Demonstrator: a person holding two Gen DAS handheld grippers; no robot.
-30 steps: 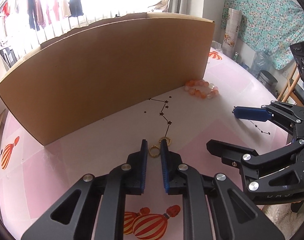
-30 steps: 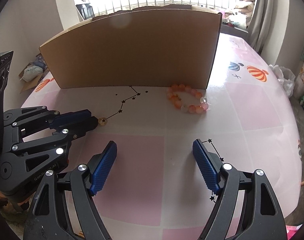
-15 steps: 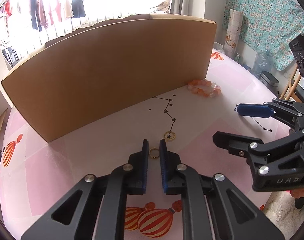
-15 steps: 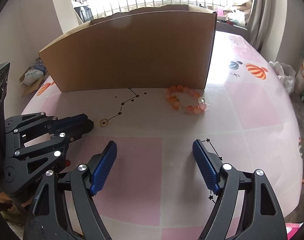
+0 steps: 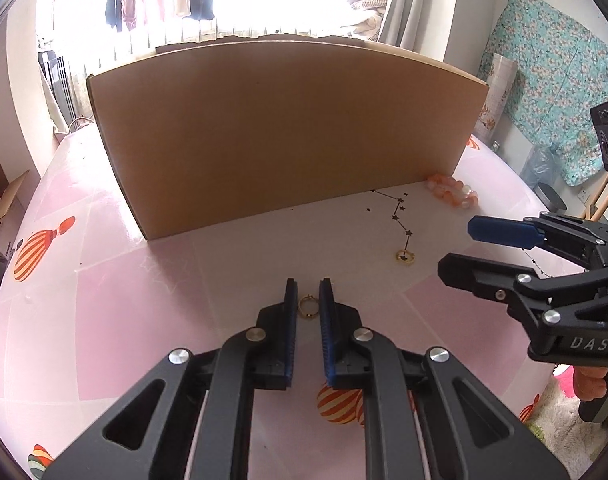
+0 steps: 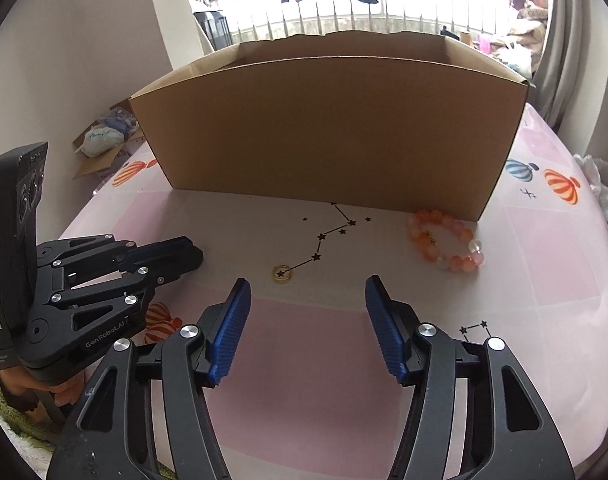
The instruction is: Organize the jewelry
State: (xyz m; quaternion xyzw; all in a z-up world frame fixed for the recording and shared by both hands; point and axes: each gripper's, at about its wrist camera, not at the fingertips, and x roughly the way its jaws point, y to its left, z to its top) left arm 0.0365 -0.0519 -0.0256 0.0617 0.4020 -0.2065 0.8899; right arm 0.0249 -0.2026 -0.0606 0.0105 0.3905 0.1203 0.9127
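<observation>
The left gripper [image 5: 308,300] pinches one small gold ring [image 5: 307,306] between its blue pads. The ring is thin and round, with a tiny bump on top. It is in front of the big brown cardboard box [image 5: 280,132], well apart from it. A second gold ring [image 6: 282,272] lies flat on the pink table [image 6: 304,360], nearer the box. One bracelet [image 6: 446,245] of orange and white beads lies by the box's right corner. The right gripper [image 6: 304,324] is closing with nothing between its pads.
</observation>
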